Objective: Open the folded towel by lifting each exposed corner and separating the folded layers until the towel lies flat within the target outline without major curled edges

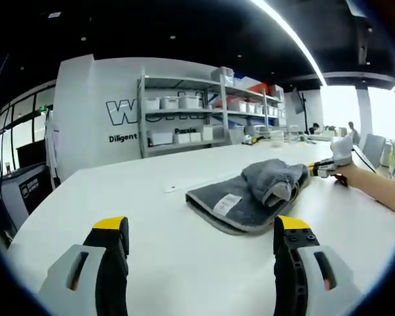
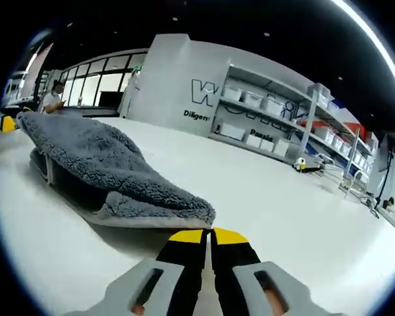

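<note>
Grey towel (image 1: 253,193) (1) on table (image 1: 118,191); left hand-held gripper (image 1: 201,237) agape, right (image 2: 207,240) closed, empty.

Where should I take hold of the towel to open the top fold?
Probably the loose end of the top flap, lying just ahead of the shut right tool. It rests raised on the lower layer, so open the tool and come in low along the table from this near side, pinching that layer alone.
</note>
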`<state>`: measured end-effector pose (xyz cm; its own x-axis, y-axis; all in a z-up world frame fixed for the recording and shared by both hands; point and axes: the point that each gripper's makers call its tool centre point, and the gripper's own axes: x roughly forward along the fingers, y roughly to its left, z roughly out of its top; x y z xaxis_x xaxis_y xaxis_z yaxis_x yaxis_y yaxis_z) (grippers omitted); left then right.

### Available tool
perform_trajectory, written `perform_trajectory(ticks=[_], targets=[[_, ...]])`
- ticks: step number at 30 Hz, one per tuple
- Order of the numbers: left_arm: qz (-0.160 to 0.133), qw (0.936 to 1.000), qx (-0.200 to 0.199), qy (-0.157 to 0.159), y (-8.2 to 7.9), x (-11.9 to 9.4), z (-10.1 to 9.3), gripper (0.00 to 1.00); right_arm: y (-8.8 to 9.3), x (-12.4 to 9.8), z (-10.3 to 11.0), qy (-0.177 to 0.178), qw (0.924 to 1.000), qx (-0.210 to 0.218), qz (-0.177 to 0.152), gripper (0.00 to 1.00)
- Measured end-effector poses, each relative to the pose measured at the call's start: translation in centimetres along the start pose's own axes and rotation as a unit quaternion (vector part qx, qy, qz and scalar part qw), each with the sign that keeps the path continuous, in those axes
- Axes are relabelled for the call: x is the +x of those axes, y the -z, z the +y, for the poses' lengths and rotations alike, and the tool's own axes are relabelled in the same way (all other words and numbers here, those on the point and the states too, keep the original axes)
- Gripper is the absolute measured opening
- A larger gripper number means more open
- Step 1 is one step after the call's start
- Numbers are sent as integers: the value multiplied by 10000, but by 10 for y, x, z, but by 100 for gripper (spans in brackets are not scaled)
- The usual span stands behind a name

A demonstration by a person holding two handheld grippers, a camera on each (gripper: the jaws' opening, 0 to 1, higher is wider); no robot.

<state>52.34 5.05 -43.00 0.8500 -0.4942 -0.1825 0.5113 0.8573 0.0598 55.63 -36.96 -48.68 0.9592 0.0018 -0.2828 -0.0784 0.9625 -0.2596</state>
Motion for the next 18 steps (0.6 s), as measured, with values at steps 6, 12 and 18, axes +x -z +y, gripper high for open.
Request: perform_trajectory(ticks=[6,12,18], targets=[[0,10000,-4,6,0,0,0,90,2,0,1,-7,10000,1,39,0],[26,10000,10,14,1,0,-1,90,3,0,1,-8,10000,7,47,0],[40,10000,20,18,1,1,-1,90,3,0,2,-16,10000,33,54,1]])
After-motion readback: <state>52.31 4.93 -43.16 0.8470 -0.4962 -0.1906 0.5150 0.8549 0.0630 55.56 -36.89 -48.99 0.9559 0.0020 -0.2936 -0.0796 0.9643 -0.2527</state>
